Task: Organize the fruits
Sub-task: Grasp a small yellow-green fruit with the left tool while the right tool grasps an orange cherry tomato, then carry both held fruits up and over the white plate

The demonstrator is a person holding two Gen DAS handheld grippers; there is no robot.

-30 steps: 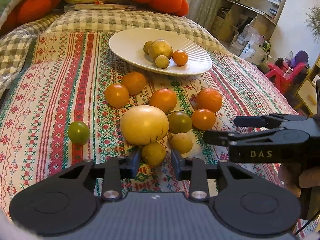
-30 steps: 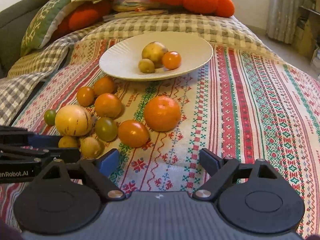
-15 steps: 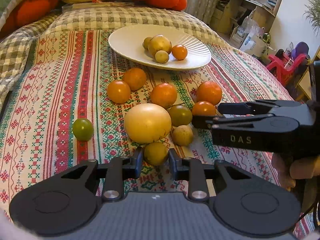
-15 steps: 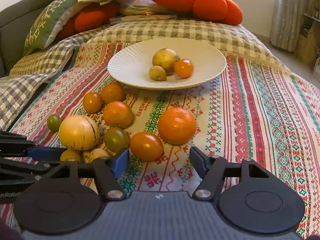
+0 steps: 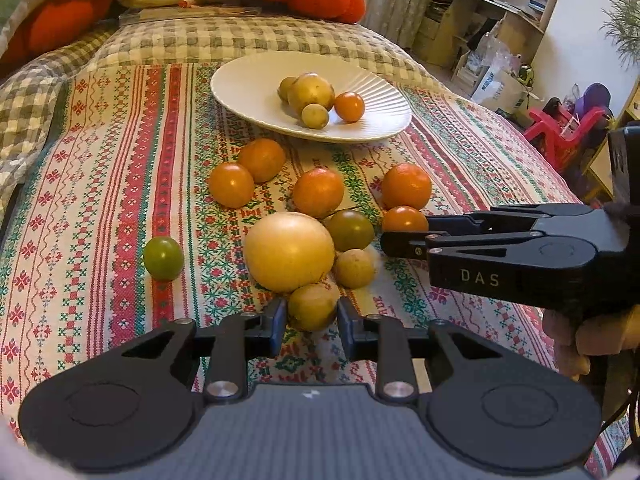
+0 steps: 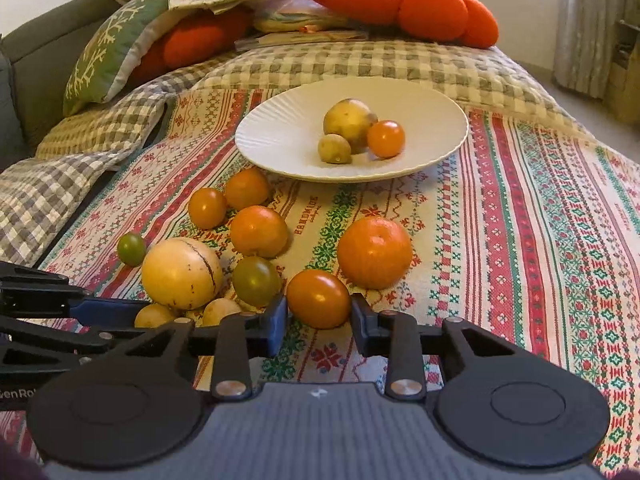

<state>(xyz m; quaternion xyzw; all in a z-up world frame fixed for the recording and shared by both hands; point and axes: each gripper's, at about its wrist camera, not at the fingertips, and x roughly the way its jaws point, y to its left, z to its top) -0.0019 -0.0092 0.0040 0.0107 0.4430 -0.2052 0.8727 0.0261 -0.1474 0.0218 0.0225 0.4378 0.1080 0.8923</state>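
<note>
Both grippers pointed steeply down over the patterned cloth (image 6: 520,240), side by side at the bottom of their frames. The left gripper (image 5: 312,316) was clamped on a small yellow fruit (image 5: 313,305) at lower centre of the left wrist view, its pads pressed against both flanks of the fruit, which sat just in front of the large pale yellow fruit (image 5: 289,251). The right gripper (image 6: 319,316) entered that same view from the right edge, with part of a hand (image 5: 588,340) visible beneath its body. Its jaws were closing around an orange tomato (image 6: 318,298) at lower centre of the right wrist view; the pads stood at either side of the tomato, and contact could not be confirmed.

Compared with one second earlier, the right jaws had narrowed from a wide spread with nothing between them, and the tomato now lay between them. The left grip was unchanged.

The white plate (image 6: 280,140), upper centre, held three yellowish fruits and one orange one. The remaining fruits lay loose on the cloth below it.
</note>
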